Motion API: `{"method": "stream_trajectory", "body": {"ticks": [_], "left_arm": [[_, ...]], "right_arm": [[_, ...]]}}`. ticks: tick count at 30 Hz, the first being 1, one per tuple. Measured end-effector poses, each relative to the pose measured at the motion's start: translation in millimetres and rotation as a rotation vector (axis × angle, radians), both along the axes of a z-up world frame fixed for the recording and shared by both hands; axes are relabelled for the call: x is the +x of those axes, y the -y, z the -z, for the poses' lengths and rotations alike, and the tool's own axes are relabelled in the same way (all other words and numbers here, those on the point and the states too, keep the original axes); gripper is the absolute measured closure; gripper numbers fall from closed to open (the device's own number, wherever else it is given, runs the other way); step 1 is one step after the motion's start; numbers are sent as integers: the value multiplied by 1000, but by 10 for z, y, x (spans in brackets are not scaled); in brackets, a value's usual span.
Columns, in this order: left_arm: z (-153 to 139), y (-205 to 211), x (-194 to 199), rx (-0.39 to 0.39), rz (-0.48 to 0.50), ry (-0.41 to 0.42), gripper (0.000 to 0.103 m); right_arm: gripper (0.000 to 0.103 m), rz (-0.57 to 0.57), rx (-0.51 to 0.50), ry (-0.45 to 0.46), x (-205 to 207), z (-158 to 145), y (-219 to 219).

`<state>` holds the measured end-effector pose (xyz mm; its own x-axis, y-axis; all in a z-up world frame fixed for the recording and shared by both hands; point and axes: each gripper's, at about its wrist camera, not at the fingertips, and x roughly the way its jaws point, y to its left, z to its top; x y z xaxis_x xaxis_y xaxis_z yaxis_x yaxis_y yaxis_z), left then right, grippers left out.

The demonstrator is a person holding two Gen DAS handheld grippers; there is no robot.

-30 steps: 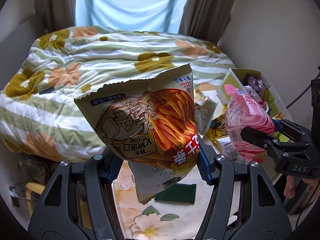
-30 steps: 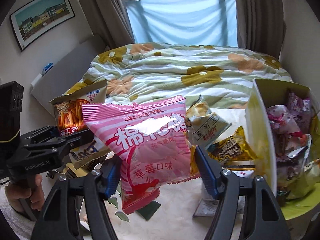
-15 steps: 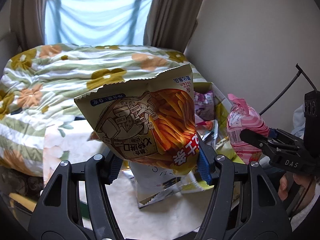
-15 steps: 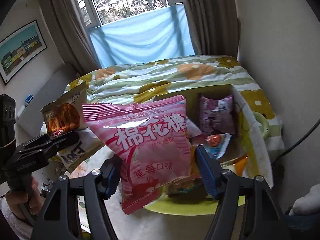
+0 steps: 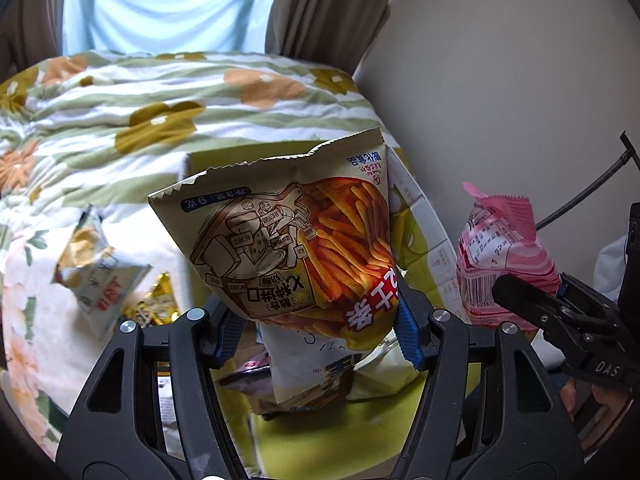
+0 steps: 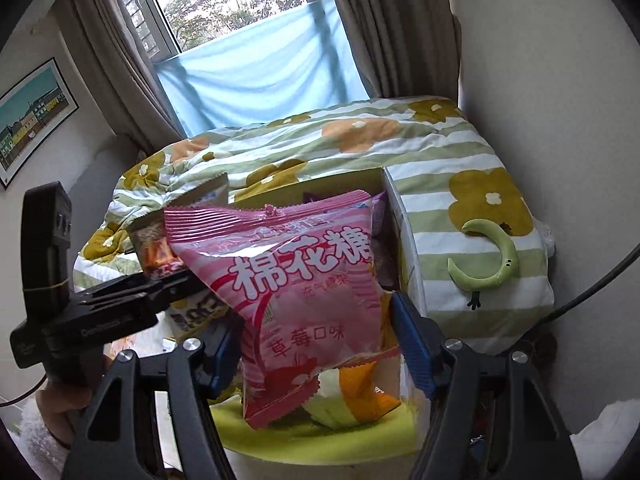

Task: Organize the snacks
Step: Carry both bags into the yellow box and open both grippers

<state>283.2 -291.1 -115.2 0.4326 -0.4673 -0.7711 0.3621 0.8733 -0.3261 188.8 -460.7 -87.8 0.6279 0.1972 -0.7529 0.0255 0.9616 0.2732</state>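
Observation:
My left gripper [image 5: 316, 338] is shut on a beige bag of orange snack sticks [image 5: 296, 240], held upside down above the yellow-green snack box [image 5: 424, 240]. A white snack bag [image 5: 308, 364] hangs just behind it; I cannot tell whether the jaws pinch it too. My right gripper [image 6: 316, 354] is shut on a pink marshmallow bag [image 6: 304, 292], also held over the box [image 6: 400, 216]. The pink bag shows at the right of the left wrist view [image 5: 500, 256]. The left gripper and its snack-stick bag [image 6: 160, 256] show at the left of the right wrist view.
The box stands on a bed with a flowered green-striped quilt [image 5: 160, 92], close to the wall [image 5: 500, 80]. Loose snack packets [image 5: 96, 280] lie on a white flowered cloth left of the box. A green moon-shaped toy [image 6: 488, 264] lies right of the box.
Both grippers have swung right with their bags, from over the loose snack pile to over the box. Both grips are unchanged.

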Motion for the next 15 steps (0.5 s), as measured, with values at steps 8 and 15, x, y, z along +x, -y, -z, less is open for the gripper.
{"method": "stream_trajectory", "body": {"ticks": [8, 15], "left_arm": [[162, -214, -45, 48, -87, -42, 1], [109, -445, -284, 61, -95, -44, 1]], "right_arm": [[38, -15, 33, -29, 107, 98, 107], [38, -19, 27, -40, 179, 111, 57]]}}
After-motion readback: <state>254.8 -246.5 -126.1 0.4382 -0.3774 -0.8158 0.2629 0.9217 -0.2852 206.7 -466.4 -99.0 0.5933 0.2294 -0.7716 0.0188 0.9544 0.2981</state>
